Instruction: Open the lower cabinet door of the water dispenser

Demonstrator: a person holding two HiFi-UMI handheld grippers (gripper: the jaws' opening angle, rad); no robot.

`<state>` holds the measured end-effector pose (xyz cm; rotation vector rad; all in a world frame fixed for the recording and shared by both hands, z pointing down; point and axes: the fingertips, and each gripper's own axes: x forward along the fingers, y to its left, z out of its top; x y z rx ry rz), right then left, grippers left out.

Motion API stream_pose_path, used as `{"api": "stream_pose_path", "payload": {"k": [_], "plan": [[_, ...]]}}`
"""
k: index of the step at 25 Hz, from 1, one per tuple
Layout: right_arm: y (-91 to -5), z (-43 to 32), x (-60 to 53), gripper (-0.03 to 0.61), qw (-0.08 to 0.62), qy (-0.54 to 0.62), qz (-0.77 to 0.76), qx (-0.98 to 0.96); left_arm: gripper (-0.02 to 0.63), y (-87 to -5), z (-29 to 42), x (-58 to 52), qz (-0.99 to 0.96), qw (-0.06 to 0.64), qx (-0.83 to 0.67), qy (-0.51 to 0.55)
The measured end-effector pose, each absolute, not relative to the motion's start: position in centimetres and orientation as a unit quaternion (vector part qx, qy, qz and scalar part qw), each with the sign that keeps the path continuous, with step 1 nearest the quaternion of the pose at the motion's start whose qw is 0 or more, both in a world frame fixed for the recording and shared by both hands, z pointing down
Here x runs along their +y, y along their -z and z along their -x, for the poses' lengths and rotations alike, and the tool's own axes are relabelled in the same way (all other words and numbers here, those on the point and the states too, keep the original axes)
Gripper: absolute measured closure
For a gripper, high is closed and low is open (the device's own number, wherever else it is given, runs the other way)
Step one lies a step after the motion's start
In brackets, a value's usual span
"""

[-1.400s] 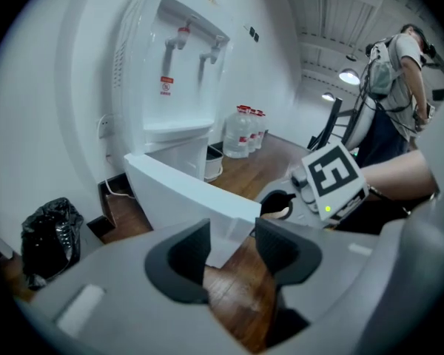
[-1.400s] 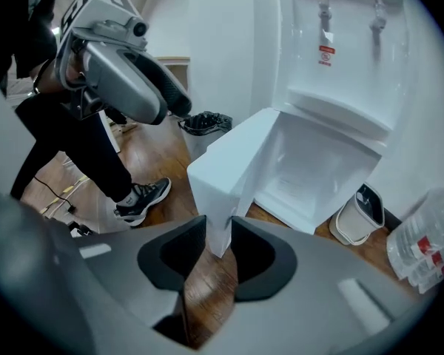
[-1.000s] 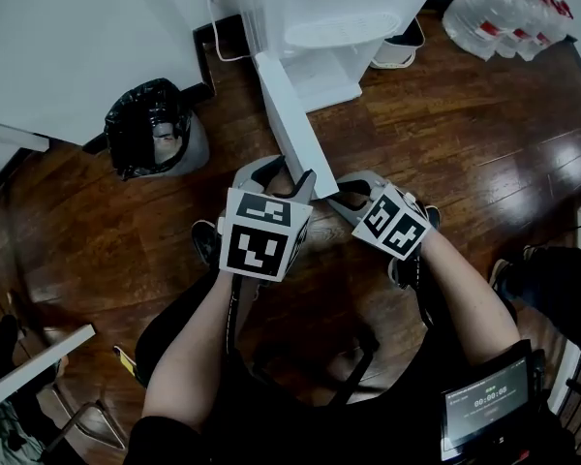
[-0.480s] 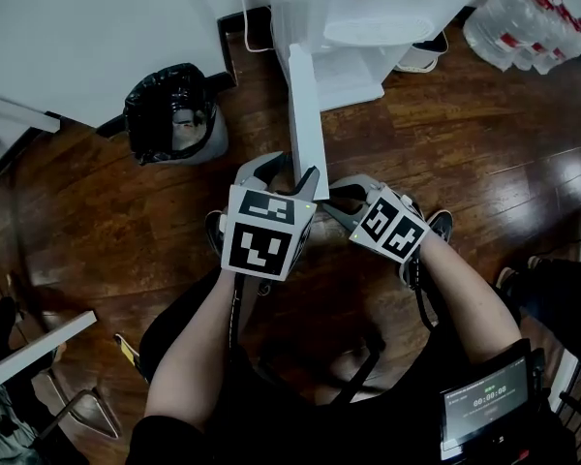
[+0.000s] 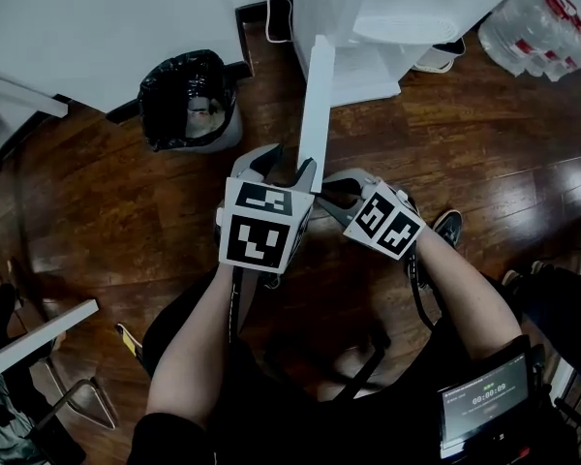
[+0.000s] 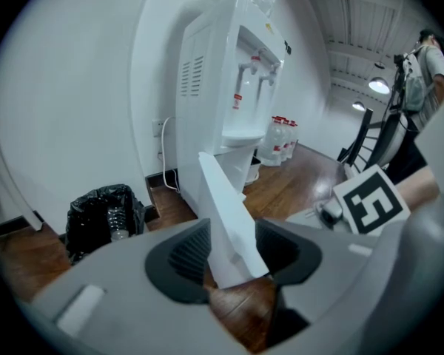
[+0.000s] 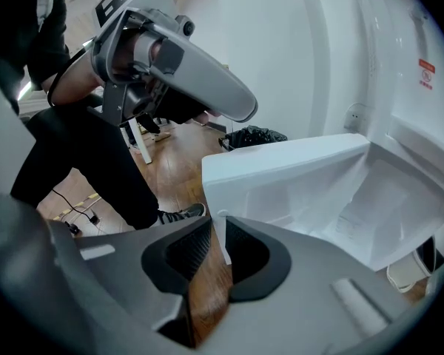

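The white water dispenser (image 5: 368,8) stands against the wall at the top of the head view. Its lower cabinet door (image 5: 315,95) is swung wide open and points at me edge-on. My left gripper (image 5: 283,168) straddles the door's free edge. In the left gripper view the thick door (image 6: 226,213) fills the gap, and the left gripper (image 6: 229,254) has both pads against it. My right gripper (image 5: 327,194) sits just right of it. In the right gripper view the right gripper (image 7: 218,246) is nearly shut, pinching a thin lip on the door's (image 7: 281,176) inner side.
A bin lined with a black bag (image 5: 186,100) stands left of the dispenser by the wall. Packed water bottles (image 5: 542,27) lie at the far right. A cable (image 5: 271,17) runs down the wall. My shoe (image 5: 447,226) is on the wood floor, and chair legs (image 5: 39,342) stand at the left.
The door has swung further out from the dispenser, from slanted to nearly straight toward me. Both grippers stayed on its free edge and moved with it.
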<state>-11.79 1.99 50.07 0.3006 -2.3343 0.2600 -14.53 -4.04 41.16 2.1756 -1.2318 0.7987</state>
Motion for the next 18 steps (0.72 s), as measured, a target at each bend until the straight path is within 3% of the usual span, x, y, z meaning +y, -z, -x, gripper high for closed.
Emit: {"api": "stream_pose_path", "payload": {"k": [18], "plan": [[-49.8,18.5,0.6,0.515,0.338,-0.105,-0.129,-0.926,0.407,-40.4,18.5,-4.0,-0.797,0.264,-0.469,-0.274]]}}
